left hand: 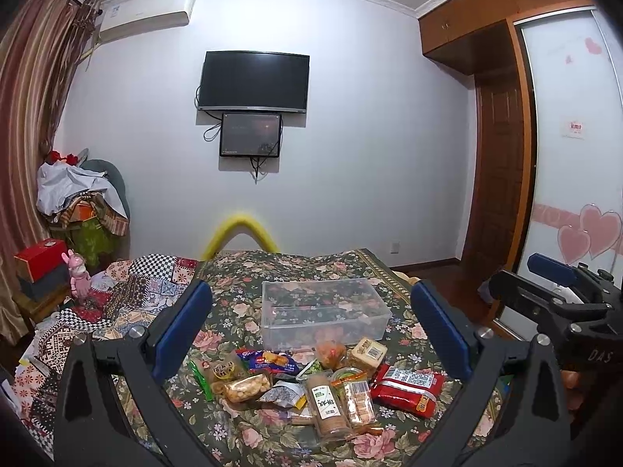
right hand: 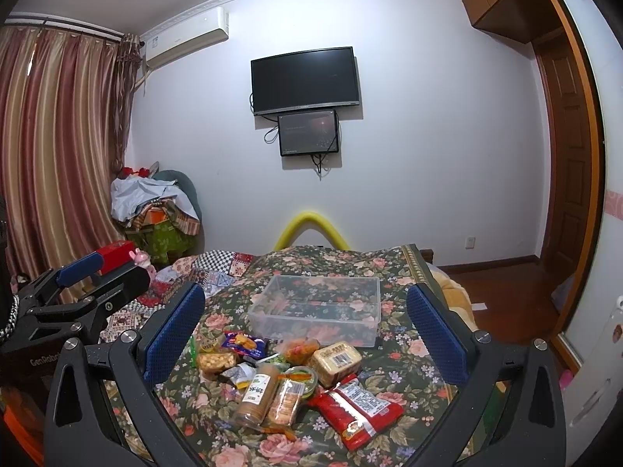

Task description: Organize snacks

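A pile of several wrapped snacks lies on the floral bedspread: a red packet [left hand: 409, 387] [right hand: 356, 408], a tall biscuit roll [left hand: 327, 404] [right hand: 257, 395], a tan box [left hand: 368, 350] [right hand: 337, 356], a blue packet [left hand: 266, 362] [right hand: 243, 343]. Behind them stands a clear plastic box [left hand: 325, 311] [right hand: 317, 311] with no snacks in it. My left gripper [left hand: 311, 334] is open and empty, above the pile. My right gripper [right hand: 307, 329] is open and empty, above the pile. Each gripper shows at the edge of the other's view.
The bed's floral cover [left hand: 272, 436] ends at a patchwork quilt [left hand: 128, 292] on the left. A yellow foam arch [left hand: 241, 229] rises behind the bed. A wardrobe [left hand: 564, 155] and wood floor [right hand: 506, 292] lie to the right, clutter [left hand: 81, 202] to the left.
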Demonstrator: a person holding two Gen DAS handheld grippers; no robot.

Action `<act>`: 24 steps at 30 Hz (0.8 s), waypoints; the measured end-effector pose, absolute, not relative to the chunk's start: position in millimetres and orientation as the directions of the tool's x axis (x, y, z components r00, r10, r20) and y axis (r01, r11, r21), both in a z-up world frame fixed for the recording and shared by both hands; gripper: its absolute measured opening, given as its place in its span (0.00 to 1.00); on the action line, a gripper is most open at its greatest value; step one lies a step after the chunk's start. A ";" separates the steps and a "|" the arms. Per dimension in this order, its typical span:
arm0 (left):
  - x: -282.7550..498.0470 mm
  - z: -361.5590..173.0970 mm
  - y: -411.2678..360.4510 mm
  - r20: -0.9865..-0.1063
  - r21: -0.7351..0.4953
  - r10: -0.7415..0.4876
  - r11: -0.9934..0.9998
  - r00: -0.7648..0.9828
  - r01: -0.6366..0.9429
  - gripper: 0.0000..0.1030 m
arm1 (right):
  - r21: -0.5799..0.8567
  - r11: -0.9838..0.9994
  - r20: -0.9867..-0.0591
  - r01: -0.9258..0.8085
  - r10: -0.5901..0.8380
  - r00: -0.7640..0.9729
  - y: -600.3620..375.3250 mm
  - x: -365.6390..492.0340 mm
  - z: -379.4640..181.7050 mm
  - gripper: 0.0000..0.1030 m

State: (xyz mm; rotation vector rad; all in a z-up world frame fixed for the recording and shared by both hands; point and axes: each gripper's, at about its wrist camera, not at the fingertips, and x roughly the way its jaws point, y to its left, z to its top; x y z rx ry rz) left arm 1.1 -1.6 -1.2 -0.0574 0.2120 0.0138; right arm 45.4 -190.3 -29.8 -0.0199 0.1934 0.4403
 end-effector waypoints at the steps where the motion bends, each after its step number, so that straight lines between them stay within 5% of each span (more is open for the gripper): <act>1: 1.0 -1.1 -1.5 -0.211 -0.056 0.007 0.998 0.978 -0.019 1.00 | 0.023 0.905 -0.190 -0.426 0.422 0.886 -190.2 45.1 -29.9 1.00; 24: 0.1 -0.7 2.0 -0.207 -0.072 0.008 0.997 0.978 -0.024 1.00 | 0.028 0.906 -0.192 -0.421 0.418 0.888 -189.3 45.7 -29.5 1.00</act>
